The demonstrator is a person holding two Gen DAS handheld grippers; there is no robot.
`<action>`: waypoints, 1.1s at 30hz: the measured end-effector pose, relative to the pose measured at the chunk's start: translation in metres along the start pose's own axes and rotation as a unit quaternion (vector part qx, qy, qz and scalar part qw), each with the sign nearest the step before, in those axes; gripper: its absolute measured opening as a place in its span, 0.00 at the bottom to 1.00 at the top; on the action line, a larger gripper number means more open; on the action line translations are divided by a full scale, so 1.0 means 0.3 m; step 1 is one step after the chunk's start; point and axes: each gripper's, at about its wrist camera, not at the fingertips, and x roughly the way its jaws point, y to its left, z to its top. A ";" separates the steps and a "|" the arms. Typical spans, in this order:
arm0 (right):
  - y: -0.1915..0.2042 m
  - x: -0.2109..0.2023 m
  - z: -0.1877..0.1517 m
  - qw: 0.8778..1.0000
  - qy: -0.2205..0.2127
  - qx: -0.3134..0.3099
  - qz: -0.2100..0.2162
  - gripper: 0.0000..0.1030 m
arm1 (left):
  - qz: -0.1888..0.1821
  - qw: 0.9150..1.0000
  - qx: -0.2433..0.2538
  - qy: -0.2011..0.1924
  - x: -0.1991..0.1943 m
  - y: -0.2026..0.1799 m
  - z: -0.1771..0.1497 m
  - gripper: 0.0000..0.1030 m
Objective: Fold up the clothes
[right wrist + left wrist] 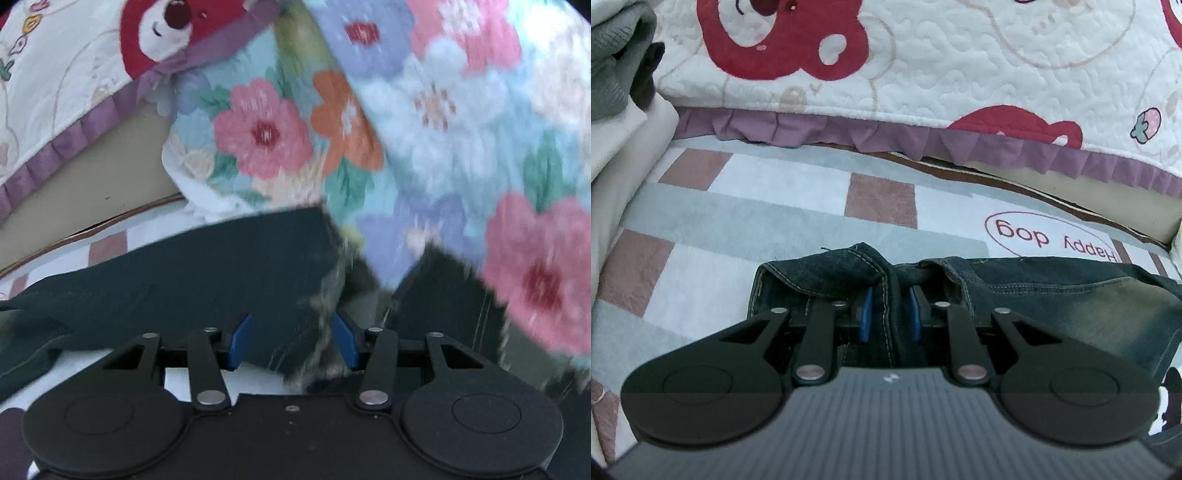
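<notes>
Jeans (1052, 299): dark blue denim with pale stitching, lying on the checked blanket; a faded patch shows toward the right in the left wrist view. A bunched seam of the fabric rises at the near end.

Left gripper (889, 308): black, with blue pads; jaws nearly closed and pinching that raised seam of the jeans, the pads pressing the fold from both sides.

Right gripper (293, 341): black, blue pads; jaws about half apart. A frayed hem end of the jeans (288, 295) lies between them; the view is blurred, and the pads do not appear to press on the cloth.

Checked blanket (798, 206): pale grey-blue, white and dusty pink squares, with an oval mark reading "Happy dog" (1054, 234).

Quilted cover (979, 62): cream, with red bear figures and a purple ruffled edge, beyond the jeans.

Floral quilt (461, 129): pink, orange and blue flowers, heaped just beside the hem, overlapping it on the right.

Grey and white fabric (613, 85): piled at the far left.
</notes>
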 end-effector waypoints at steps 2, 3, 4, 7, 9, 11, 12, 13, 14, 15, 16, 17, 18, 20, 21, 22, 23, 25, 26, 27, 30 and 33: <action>-0.007 0.014 -0.011 1.000 0.008 0.010 0.007 0.52 | 0.000 1.000 -0.001 0.000 0.000 0.000 0.000 0.18; -0.005 0.014 -0.013 1.000 0.005 0.011 0.012 0.52 | 0.000 1.000 -0.001 0.000 0.000 0.000 0.000 0.18; -0.004 0.015 -0.015 1.000 0.002 0.012 0.017 0.52 | 0.000 1.000 -0.001 0.000 -0.001 -0.001 0.000 0.18; 0.014 0.019 -0.009 0.999 -0.002 -0.003 0.046 0.49 | 0.001 1.000 -0.002 0.000 -0.001 0.000 -0.001 0.19; 0.036 0.039 0.001 0.999 0.004 -0.016 0.044 0.49 | 0.001 1.000 -0.003 0.001 0.002 0.002 -0.002 0.20; 0.046 0.067 0.016 1.000 0.012 -0.013 0.024 0.49 | 0.000 1.000 -0.004 0.002 0.003 0.004 -0.001 0.20; 0.043 0.076 0.023 1.000 0.014 -0.005 0.016 0.49 | 0.000 1.000 -0.004 0.002 0.003 0.004 -0.001 0.21; 0.038 0.076 0.029 1.000 0.015 0.004 0.003 0.49 | 0.000 1.000 -0.004 0.002 0.002 0.004 -0.001 0.23; 0.032 0.068 0.034 1.000 0.012 0.012 -0.011 0.49 | 0.000 1.000 -0.004 0.002 0.002 0.005 0.000 0.23; 0.024 0.057 0.038 1.000 0.006 0.019 -0.017 0.49 | -0.001 1.000 -0.004 0.002 0.002 0.005 0.000 0.23; 0.012 0.046 0.043 0.999 0.001 0.028 -0.016 0.49 | -0.001 1.000 -0.004 0.002 0.002 0.006 0.000 0.23; 0.000 0.035 0.047 0.999 -0.005 0.036 -0.015 0.50 | -0.001 1.000 -0.004 0.002 0.003 0.006 0.000 0.23; -0.014 0.030 0.055 0.999 -0.006 0.044 -0.015 0.50 | -0.001 1.000 -0.004 0.001 0.004 0.007 0.001 0.23; -0.046 0.038 0.078 0.998 -0.006 0.059 -0.024 0.50 | -0.001 1.000 -0.003 0.001 0.006 0.005 0.000 0.23; -0.063 0.051 0.088 0.997 -0.001 0.071 -0.019 0.50 | -0.001 1.000 -0.003 0.001 0.007 0.005 0.000 0.23; -0.082 0.071 0.097 0.996 0.009 0.086 -0.008 0.50 | -0.001 1.000 -0.003 0.001 0.008 0.004 0.000 0.24; -0.094 0.093 0.104 0.995 0.022 0.097 0.003 0.50 | -0.001 1.000 -0.002 0.001 0.009 0.004 0.000 0.25; -0.104 0.133 0.112 0.993 0.045 0.108 0.018 0.50 | -0.002 1.000 -0.002 0.002 0.011 0.003 -0.001 0.26; -0.097 0.135 0.115 0.993 0.039 0.105 0.022 0.49 | -0.001 1.000 -0.002 0.002 0.012 0.003 -0.002 0.26; -0.084 0.127 0.119 0.994 0.028 0.099 0.034 0.39 | 0.000 1.000 -0.001 0.003 0.014 0.003 -0.003 0.26; -0.016 0.105 0.142 0.998 0.017 0.043 0.048 0.06 | 0.002 1.000 -0.001 0.006 0.021 -0.001 -0.004 0.27; 0.028 0.120 0.158 0.999 0.029 0.011 0.042 0.06 | -0.001 1.000 0.002 0.006 0.026 -0.004 -0.006 0.32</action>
